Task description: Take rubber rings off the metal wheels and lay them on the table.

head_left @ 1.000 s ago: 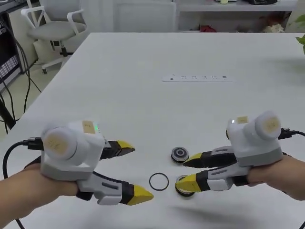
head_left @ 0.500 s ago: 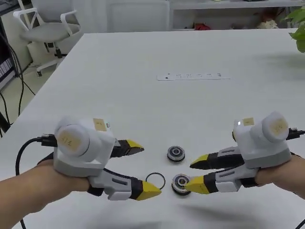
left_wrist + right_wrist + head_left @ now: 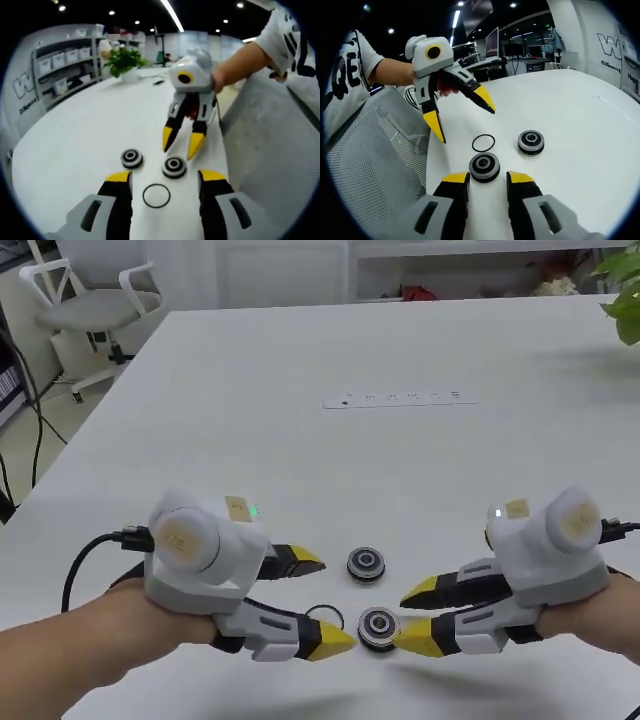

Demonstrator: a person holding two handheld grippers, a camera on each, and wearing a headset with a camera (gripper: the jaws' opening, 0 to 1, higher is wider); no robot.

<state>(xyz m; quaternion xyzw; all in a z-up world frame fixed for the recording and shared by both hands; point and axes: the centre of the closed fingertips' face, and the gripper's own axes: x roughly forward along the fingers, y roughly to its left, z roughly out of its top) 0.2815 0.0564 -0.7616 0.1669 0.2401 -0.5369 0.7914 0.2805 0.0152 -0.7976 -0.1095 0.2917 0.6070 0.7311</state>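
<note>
Two metal wheels with black rubber rims lie on the white table [image 3: 300, 440]: a near wheel [image 3: 378, 625] [image 3: 174, 167] [image 3: 484, 166] and a far wheel [image 3: 366, 563] [image 3: 132, 158] [image 3: 531, 141]. A loose black rubber ring [image 3: 322, 616] [image 3: 156, 195] [image 3: 483, 143] lies flat to the left of the near wheel. My left gripper [image 3: 322, 600] [image 3: 165, 176] is open, its jaws flanking the loose ring. Just right of the near wheel, my right gripper [image 3: 405, 616] [image 3: 488, 177] is also open, its tips a little short of the wheel. Neither gripper holds anything.
A flush power socket strip [image 3: 400, 398] sits in the table's middle, farther back. An office chair [image 3: 90, 300] stands beyond the far left corner. Plant leaves [image 3: 625, 300] reach in at the far right. The table's near edge runs just behind my hands.
The left gripper has moved right, so its jaws now reach over the loose ring. The right gripper stays beside the near wheel. The head camera has shifted a little.
</note>
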